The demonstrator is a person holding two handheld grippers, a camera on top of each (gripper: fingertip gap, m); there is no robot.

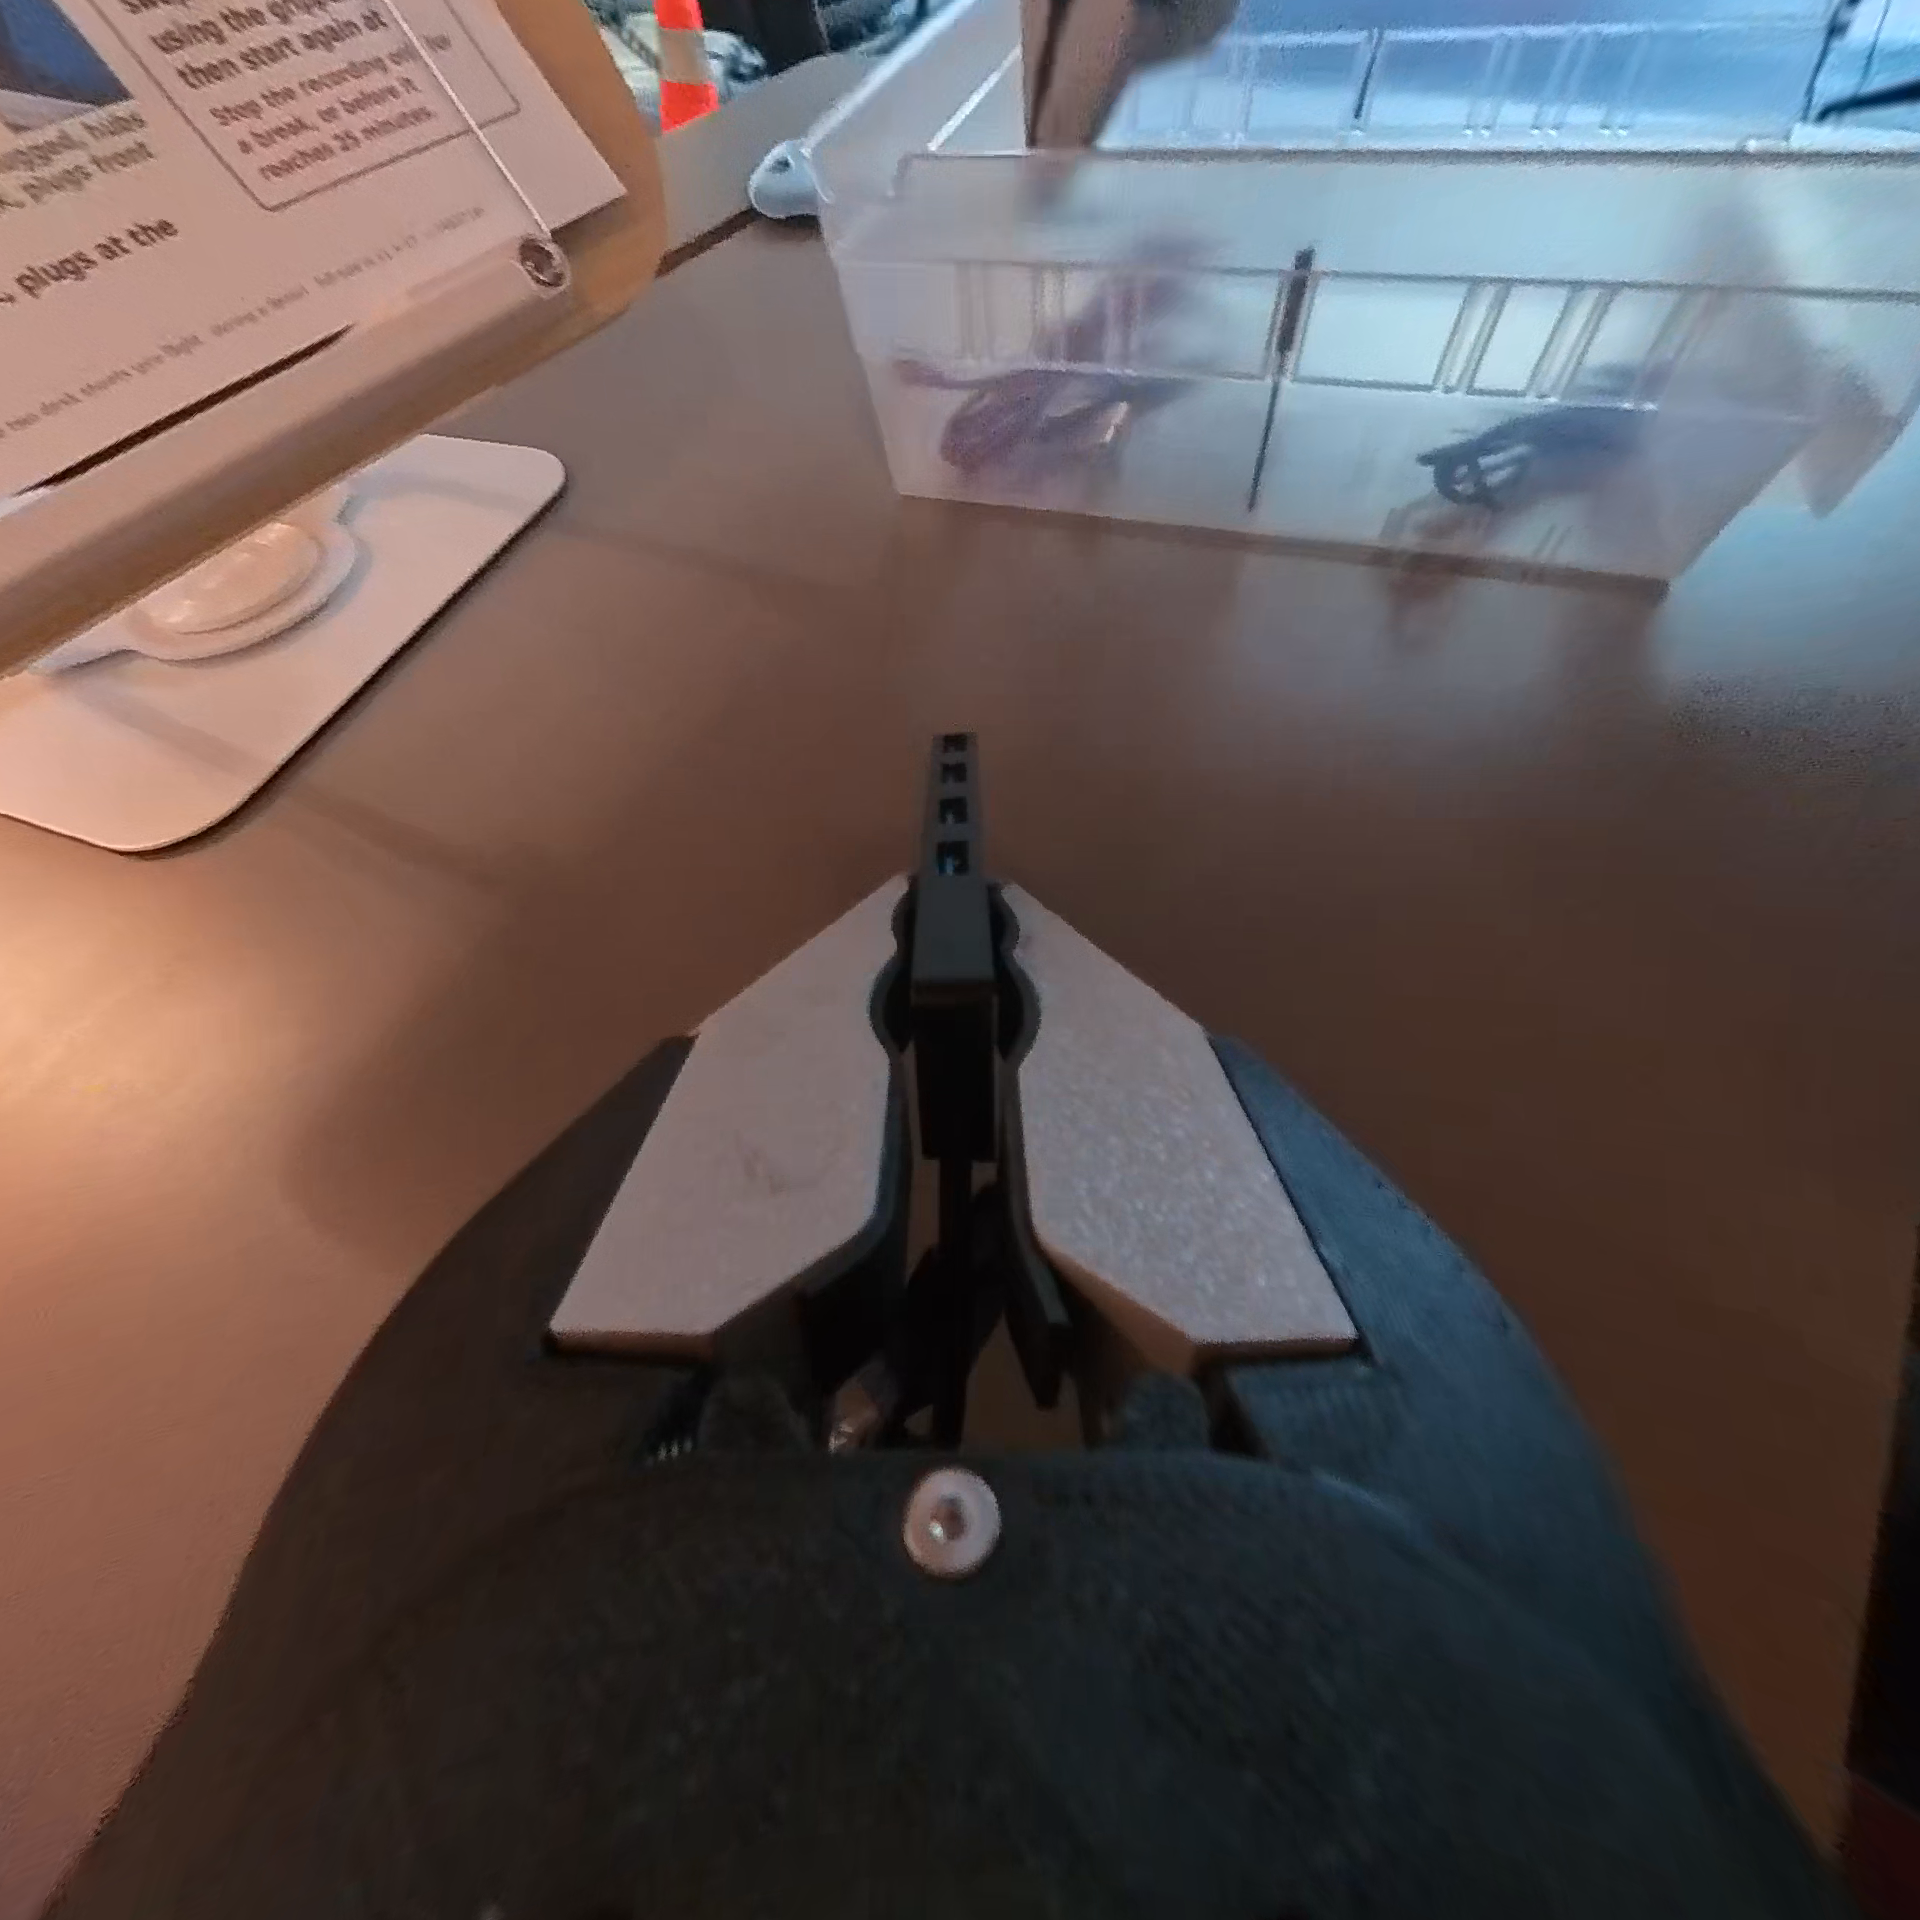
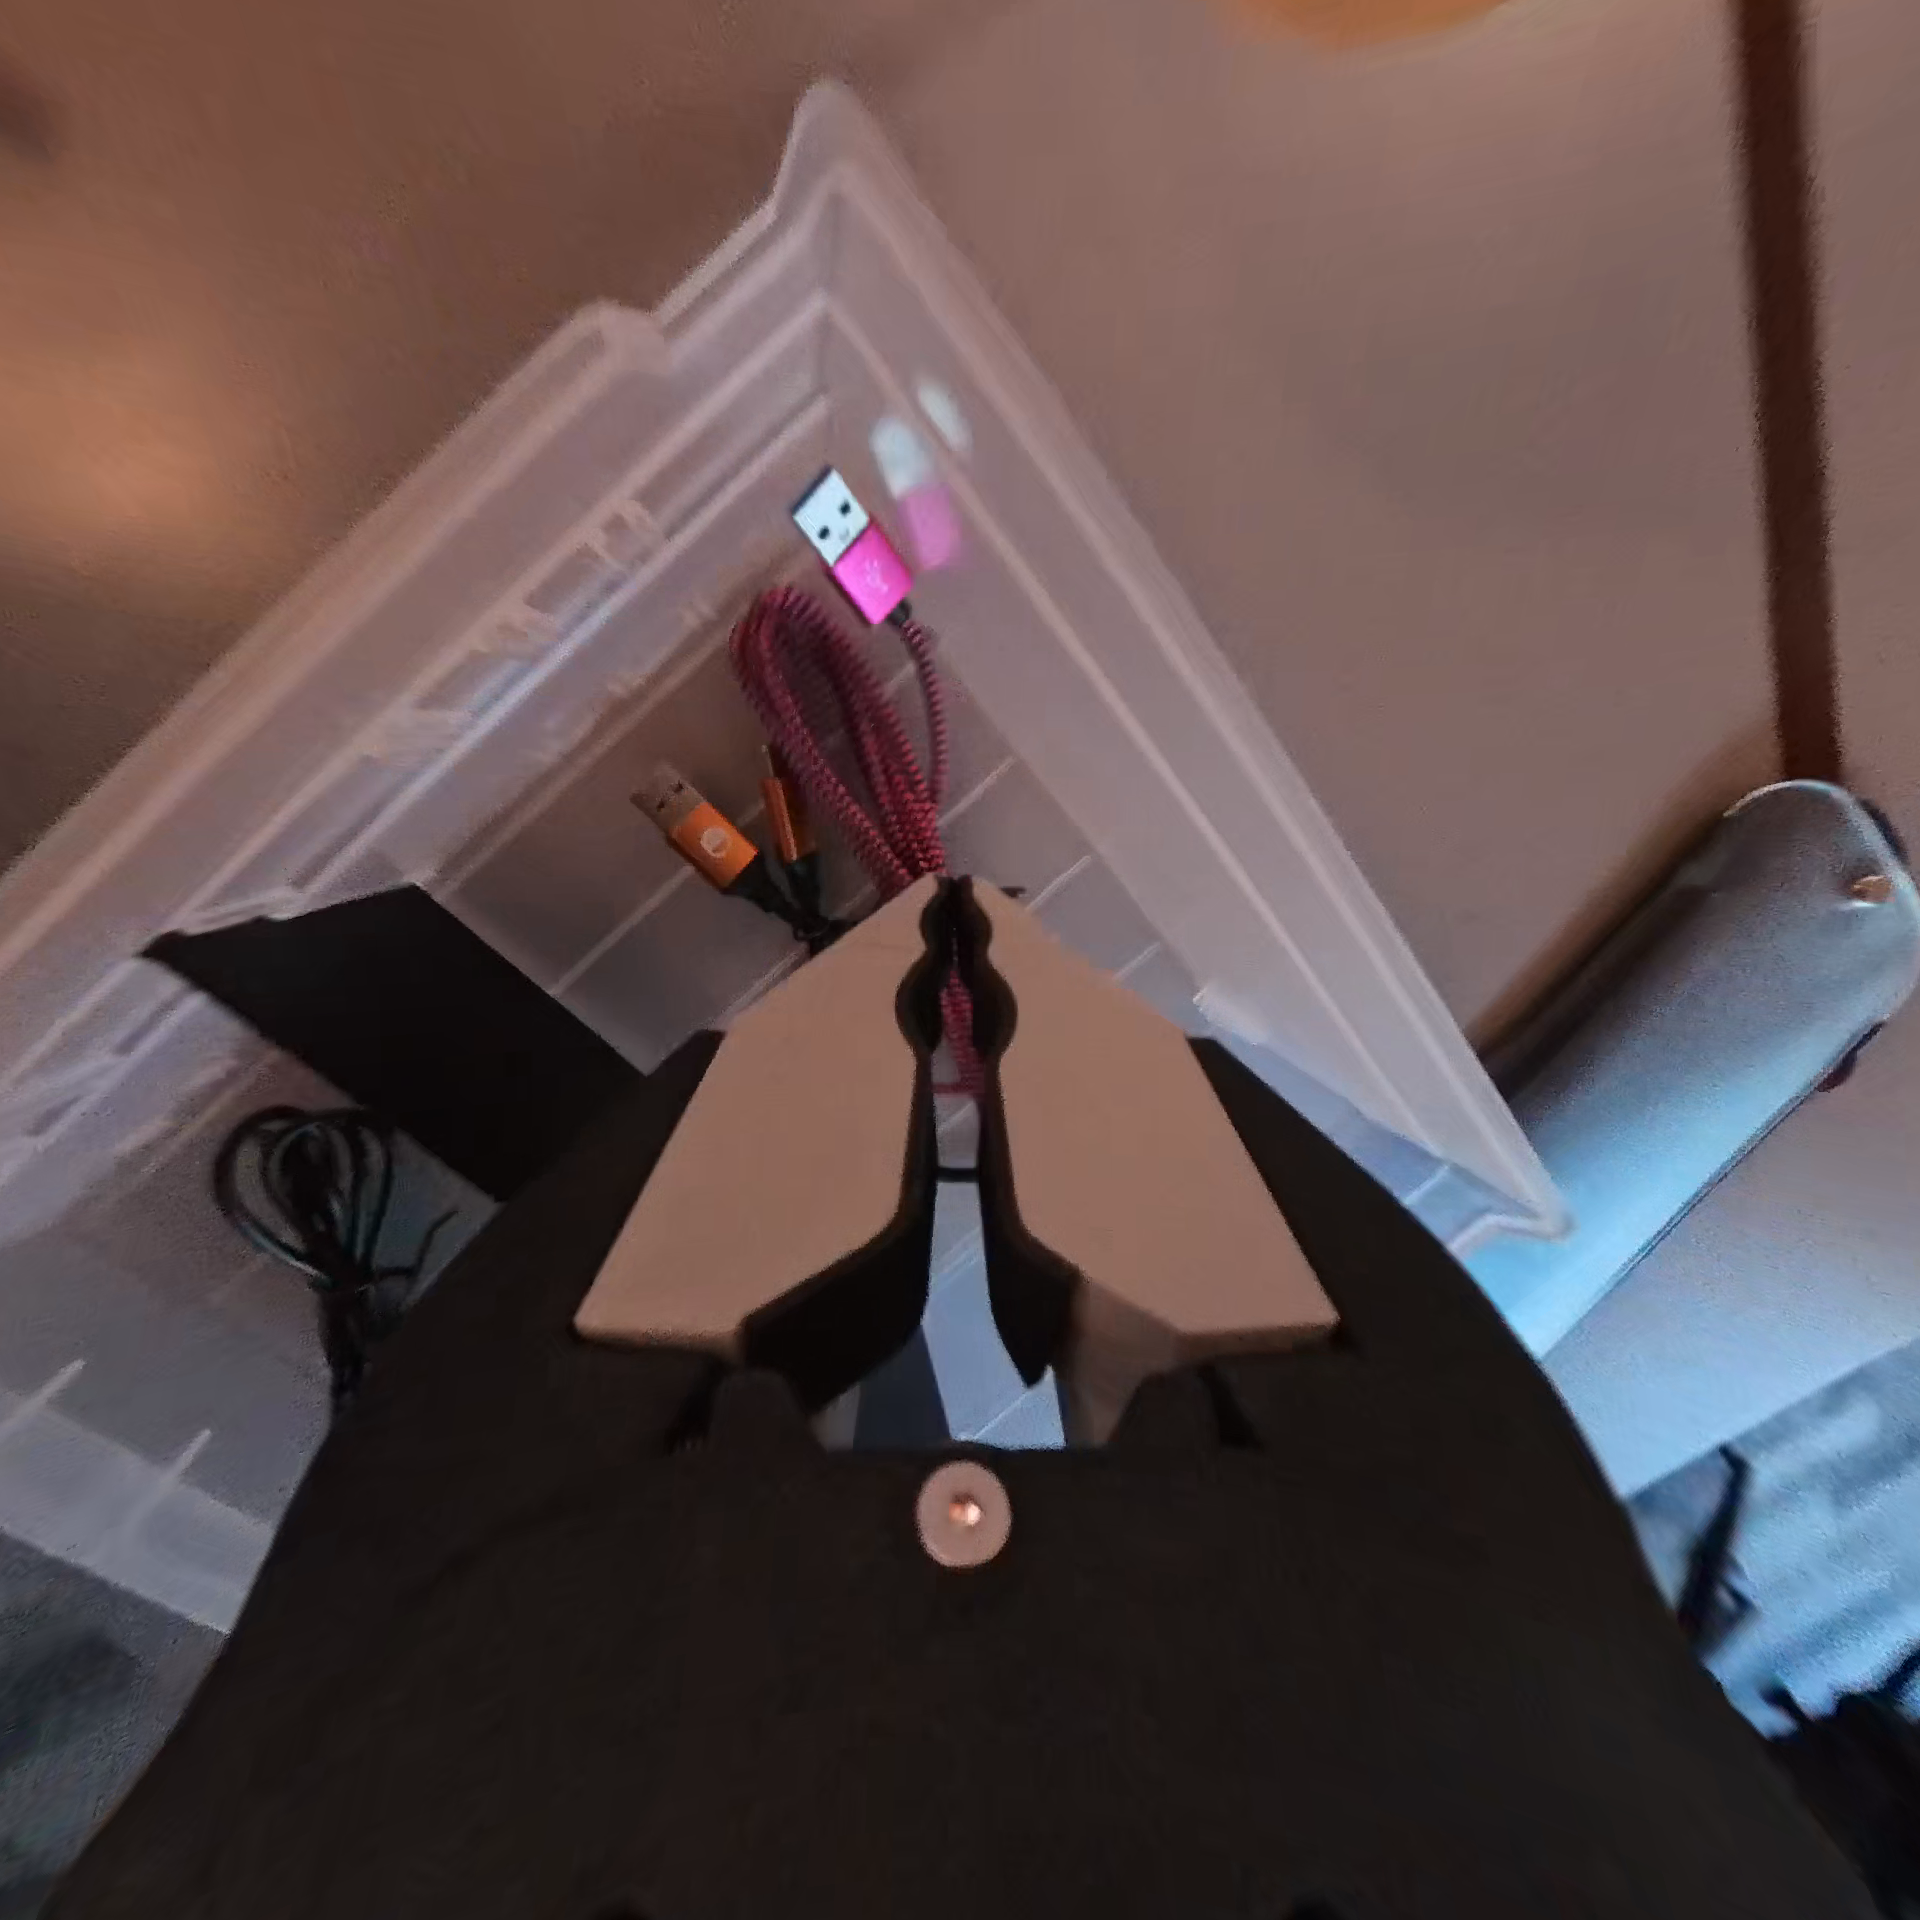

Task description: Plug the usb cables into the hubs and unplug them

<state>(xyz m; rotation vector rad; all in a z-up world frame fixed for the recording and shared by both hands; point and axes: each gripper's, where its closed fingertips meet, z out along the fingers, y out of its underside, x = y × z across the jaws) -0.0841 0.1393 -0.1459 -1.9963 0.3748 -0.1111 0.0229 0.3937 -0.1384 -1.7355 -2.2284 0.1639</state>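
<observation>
Black multi-port hub (image 1: 951, 935) is pinched by left gripper (image 1: 953, 894), above brown table (image 1: 1351, 935). Pink braided cable (image 2: 831, 727) is clamped by right gripper (image 2: 956, 888), plug at 12 o'clock inside clear bin (image 2: 1143, 727).

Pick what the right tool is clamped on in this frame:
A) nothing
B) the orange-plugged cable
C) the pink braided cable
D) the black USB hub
C: in the right wrist view the right tool is shut on the pink braided cable, whose braid runs between the fingertips inside the clear bin.
</observation>
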